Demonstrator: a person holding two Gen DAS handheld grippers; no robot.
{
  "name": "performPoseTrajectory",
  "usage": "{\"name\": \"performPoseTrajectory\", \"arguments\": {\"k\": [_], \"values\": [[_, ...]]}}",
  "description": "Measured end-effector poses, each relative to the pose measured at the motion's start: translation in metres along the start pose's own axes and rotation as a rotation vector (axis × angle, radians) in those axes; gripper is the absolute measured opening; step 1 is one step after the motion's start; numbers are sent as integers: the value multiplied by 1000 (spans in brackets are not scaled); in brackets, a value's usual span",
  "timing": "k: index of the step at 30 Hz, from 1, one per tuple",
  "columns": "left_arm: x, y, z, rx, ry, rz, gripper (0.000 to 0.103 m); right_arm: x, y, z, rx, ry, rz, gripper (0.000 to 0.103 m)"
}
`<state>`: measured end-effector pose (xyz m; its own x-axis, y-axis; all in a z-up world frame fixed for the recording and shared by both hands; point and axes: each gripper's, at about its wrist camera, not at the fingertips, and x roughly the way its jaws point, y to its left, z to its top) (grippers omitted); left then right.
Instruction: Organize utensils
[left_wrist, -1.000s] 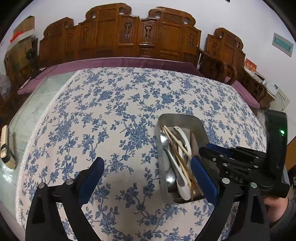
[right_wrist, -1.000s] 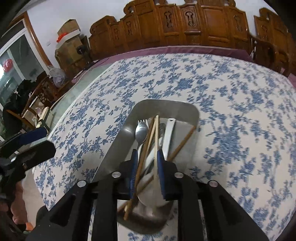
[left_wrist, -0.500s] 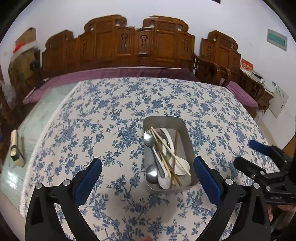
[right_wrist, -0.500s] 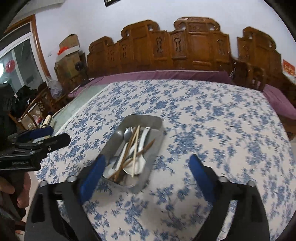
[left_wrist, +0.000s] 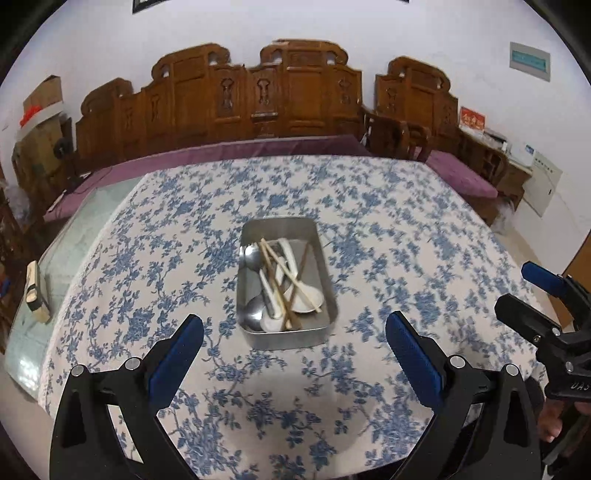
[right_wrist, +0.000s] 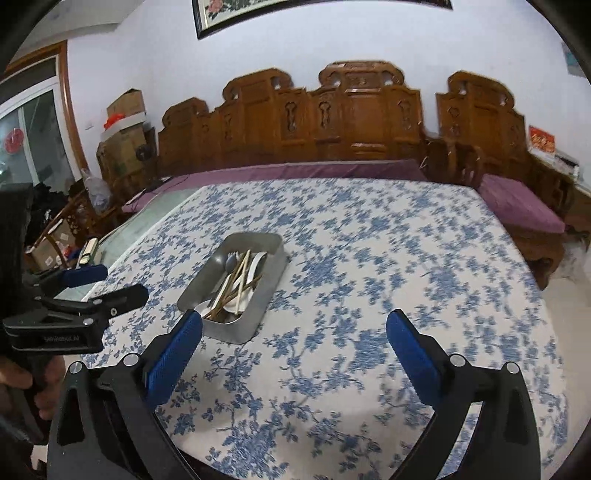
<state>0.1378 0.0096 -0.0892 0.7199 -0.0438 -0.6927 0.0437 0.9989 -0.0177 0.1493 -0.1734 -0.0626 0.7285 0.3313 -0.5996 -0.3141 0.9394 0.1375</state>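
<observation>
Both grippers, left & right, gape empty at frame bottom; utensils piled in metal tray, mid desk, likely sorted.

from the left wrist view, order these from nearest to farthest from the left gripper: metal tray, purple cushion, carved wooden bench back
Counting outward from the left gripper:
1. Metal tray, straight ahead on the flowered tablecloth, holding the spoons and chopsticks.
2. Purple cushion, past the table's far edge.
3. Carved wooden bench back, behind the cushion against the wall.
</observation>
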Motion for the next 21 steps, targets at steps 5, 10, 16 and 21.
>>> {"name": "performPoseTrajectory", "arguments": {"k": [5, 10, 16, 21], "values": [[-35, -11, 12, 4, -79, -8, 95, -41, 0, 15, -16, -94, -38, 100], [-77, -15, 26, -12, -169, 19, 95, -77, 2, 31, -16, -179, -47, 100], [-116, -18, 34, -26, -255, 32, 95, -114, 8, 44, -22, -256, -59, 100], [-132, -20, 35, -23, -287, 35, 95, -128, 10, 47, -11, -275, -50, 100]]}}
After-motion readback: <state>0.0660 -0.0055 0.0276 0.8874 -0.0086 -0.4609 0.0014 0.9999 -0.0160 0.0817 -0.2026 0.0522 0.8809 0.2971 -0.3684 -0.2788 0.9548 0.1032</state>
